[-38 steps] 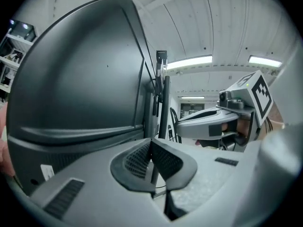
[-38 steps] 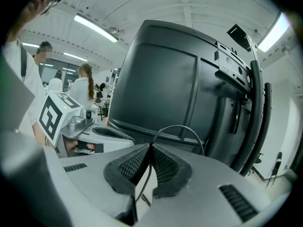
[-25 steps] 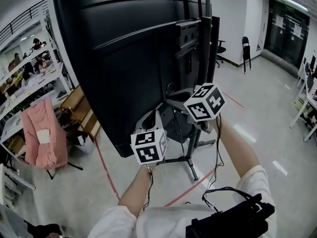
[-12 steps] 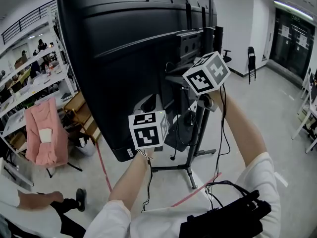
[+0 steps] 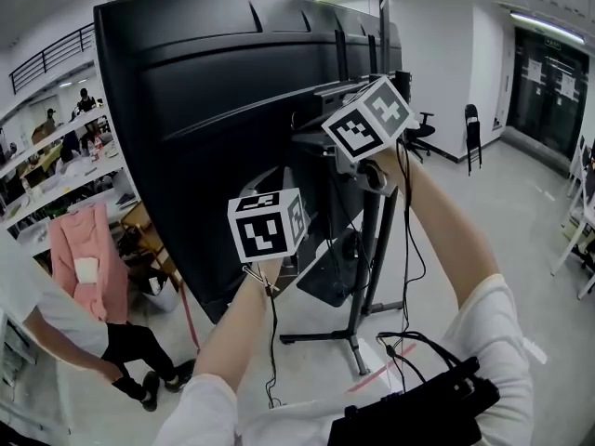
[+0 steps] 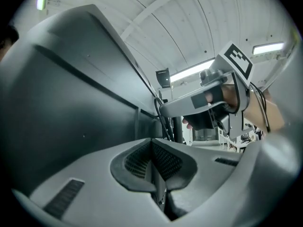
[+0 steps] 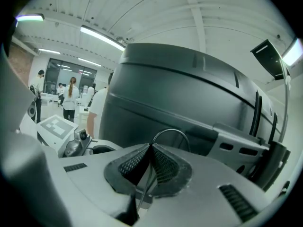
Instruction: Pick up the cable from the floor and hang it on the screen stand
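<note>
The big black screen [image 5: 214, 128] shows its back, fixed to the screen stand [image 5: 376, 240] by a grey bracket [image 7: 236, 143]. My right gripper [image 5: 365, 124] is raised against the bracket, level with the top of the post. Its jaws are shut on a thin cable [image 7: 171, 132] that arcs out of the pads in a small loop toward the screen's back. My left gripper [image 5: 268, 223] hangs lower, close under the screen's bulge. In the left gripper view the left gripper [image 6: 152, 143] is shut, with nothing seen between the pads. Black cables [image 6: 161, 117] run along the post.
The stand's base legs [image 5: 349, 337] spread over the grey floor, crossed by a red tape line [image 5: 191, 314]. A pink garment [image 5: 84, 258] hangs at left, with a person [image 5: 56, 328] beside it. Work tables [image 5: 65, 170] line the left side, chairs [image 5: 472, 124] stand far right.
Both grippers have risen; the right one went up and left to the bracket. A person has walked in at the lower left.
</note>
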A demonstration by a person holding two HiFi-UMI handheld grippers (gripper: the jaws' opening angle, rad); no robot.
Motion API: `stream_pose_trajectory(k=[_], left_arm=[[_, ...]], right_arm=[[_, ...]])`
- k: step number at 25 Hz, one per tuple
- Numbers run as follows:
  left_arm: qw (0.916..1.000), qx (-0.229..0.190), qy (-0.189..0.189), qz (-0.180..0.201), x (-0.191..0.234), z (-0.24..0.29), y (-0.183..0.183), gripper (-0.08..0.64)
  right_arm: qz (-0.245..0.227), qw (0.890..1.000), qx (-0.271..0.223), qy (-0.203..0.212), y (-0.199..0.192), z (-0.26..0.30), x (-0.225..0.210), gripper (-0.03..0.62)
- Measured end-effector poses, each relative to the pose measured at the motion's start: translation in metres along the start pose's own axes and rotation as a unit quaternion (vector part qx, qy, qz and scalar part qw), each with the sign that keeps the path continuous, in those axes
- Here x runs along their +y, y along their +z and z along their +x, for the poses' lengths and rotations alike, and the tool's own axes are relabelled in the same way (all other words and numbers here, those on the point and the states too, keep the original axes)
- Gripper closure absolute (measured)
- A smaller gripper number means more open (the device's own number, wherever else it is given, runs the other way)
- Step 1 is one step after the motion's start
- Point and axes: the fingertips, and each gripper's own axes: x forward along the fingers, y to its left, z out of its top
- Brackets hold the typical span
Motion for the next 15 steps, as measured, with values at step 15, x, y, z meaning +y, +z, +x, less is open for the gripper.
stream_pose_trajectory(k=[15], left_arm=[[0.9996, -0.023, 0.003, 0.013, -0.016, 0.006, 0.038, 0.555]], right_arm=[[0.032, 0.997, -0.062, -0.013, 0.064, -0.043, -0.059, 0.563]])
